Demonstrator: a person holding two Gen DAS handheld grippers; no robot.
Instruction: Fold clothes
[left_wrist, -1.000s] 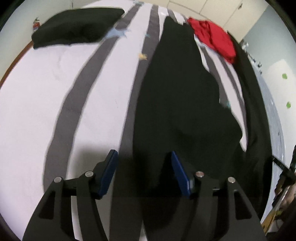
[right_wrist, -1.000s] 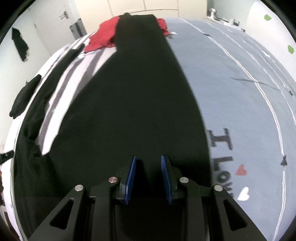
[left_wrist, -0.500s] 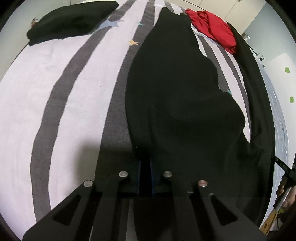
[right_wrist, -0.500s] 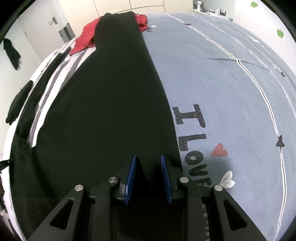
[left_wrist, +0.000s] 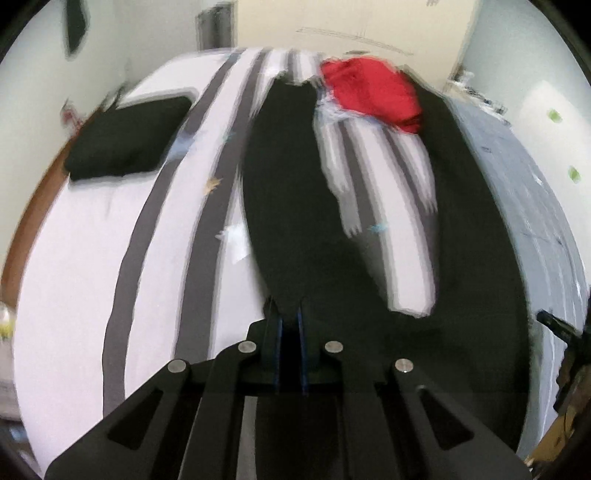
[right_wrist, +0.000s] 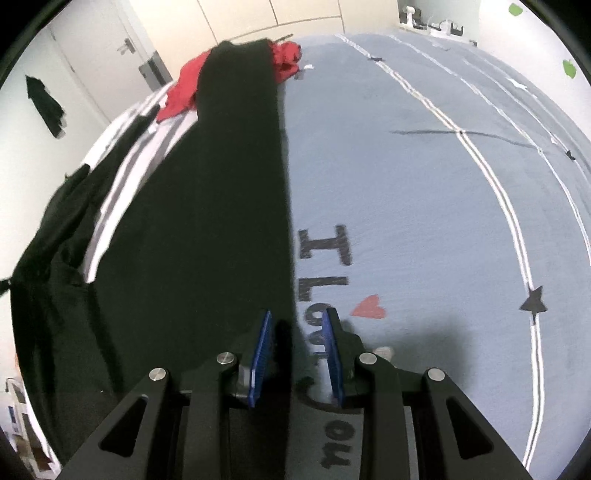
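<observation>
Long black trousers (left_wrist: 295, 221) lie lengthwise on the bed, one leg running far away and the other (left_wrist: 472, 221) to its right. My left gripper (left_wrist: 290, 325) is shut on the near end of the left leg, whose cloth rises into the blue pads. In the right wrist view the same trousers (right_wrist: 221, 184) fill the left half. My right gripper (right_wrist: 297, 332) stands open astride their right edge, with black cloth between the blue pads (right_wrist: 262, 347) and the grey blanket under the right finger.
A red garment (left_wrist: 369, 96) lies crumpled at the far end, also in the right wrist view (right_wrist: 181, 92). A folded black piece (left_wrist: 125, 140) rests far left on the white striped sheet (left_wrist: 92, 240). The grey printed blanket (right_wrist: 406, 184) covers the right side.
My left gripper went from open to shut on the trouser leg and has lifted it, the view tilting up. My right gripper slid right to the garment's edge, its gap unchanged.
</observation>
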